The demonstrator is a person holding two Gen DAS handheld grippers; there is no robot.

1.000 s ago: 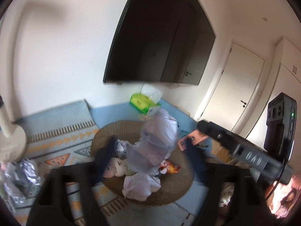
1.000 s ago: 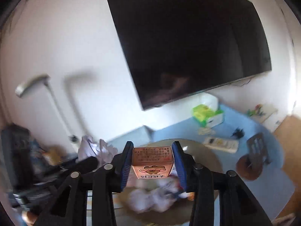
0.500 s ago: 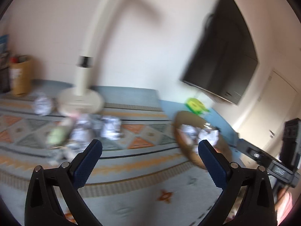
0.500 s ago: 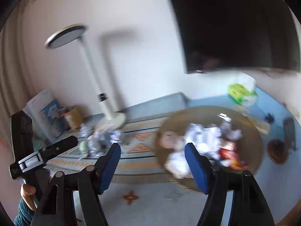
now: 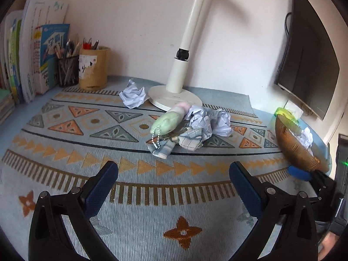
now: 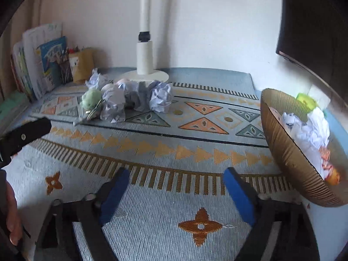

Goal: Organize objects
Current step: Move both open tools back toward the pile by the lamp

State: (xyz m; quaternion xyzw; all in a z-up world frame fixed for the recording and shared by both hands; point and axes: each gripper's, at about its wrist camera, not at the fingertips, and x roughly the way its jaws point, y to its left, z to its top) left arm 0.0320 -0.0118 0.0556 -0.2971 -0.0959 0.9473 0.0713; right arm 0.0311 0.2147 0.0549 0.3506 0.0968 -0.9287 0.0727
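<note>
At the foot of the white lamp base [image 5: 175, 96], a heap of clutter is seen on the patterned mat [image 5: 65, 152]: a green plush toy [image 5: 168, 121] with a bead chain, a checked cloth [image 5: 184, 140] under it, and crumpled paper balls [image 5: 208, 121] just beside it. One more paper ball [image 5: 133, 95] is found to the left of the lamp base, touching its rim. Further left of the lamp, against the wall, a brown pen cup [image 5: 93, 67], a mesh pencil holder [image 5: 67, 70] and upright books [image 5: 43, 56] are lined up. Well to the right of the lamp, a ribbed brown basket [image 6: 289, 150] is placed at the mat's edge, with white paper and small items inside.

The left gripper [image 5: 173, 188] is held with its jaws wide apart, nothing between them. The right gripper [image 6: 176, 193] has just been opening its jaws and nothing is held between them. Between both grippers and the heap, only bare mat is seen.
</note>
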